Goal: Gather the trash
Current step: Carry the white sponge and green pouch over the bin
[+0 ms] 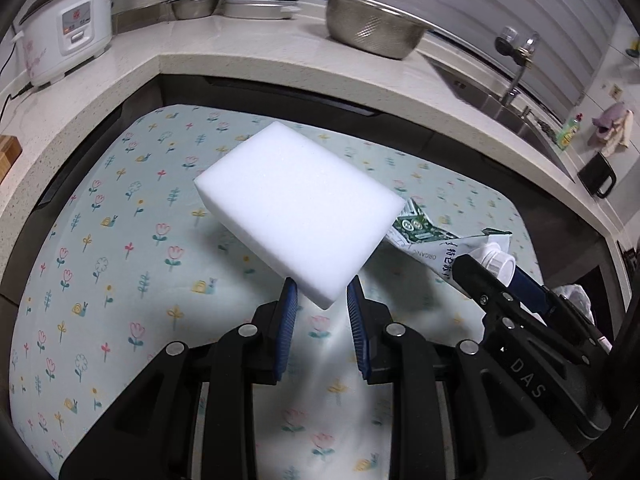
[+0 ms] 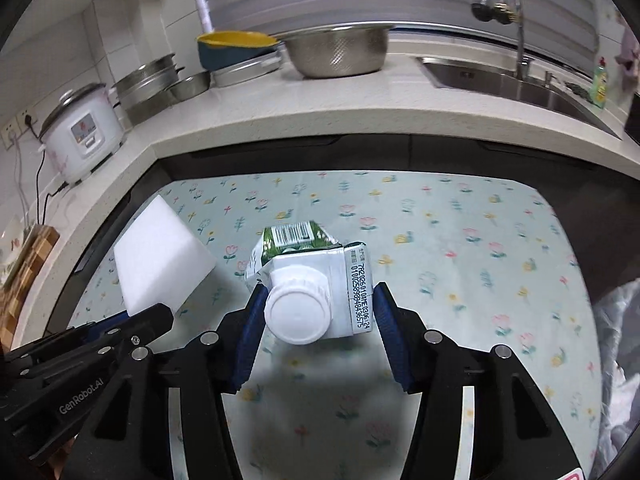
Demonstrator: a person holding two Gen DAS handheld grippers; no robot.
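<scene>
Currently: left gripper fingers clenched on corner of white foam block, held clear above floral-cloth surface. Right gripper fingers grasping crushed milk carton at capped end, white cap facing camera, lifted off cloth. Block and carton near each other, not touching. Open cloth ahead and to right; dark frame, then pale counter edge beyond. Carton print: "ORGANIC", barcode, date code partly legible. Gripper bodies marked "DAS", "GenRobot.AI".
</scene>
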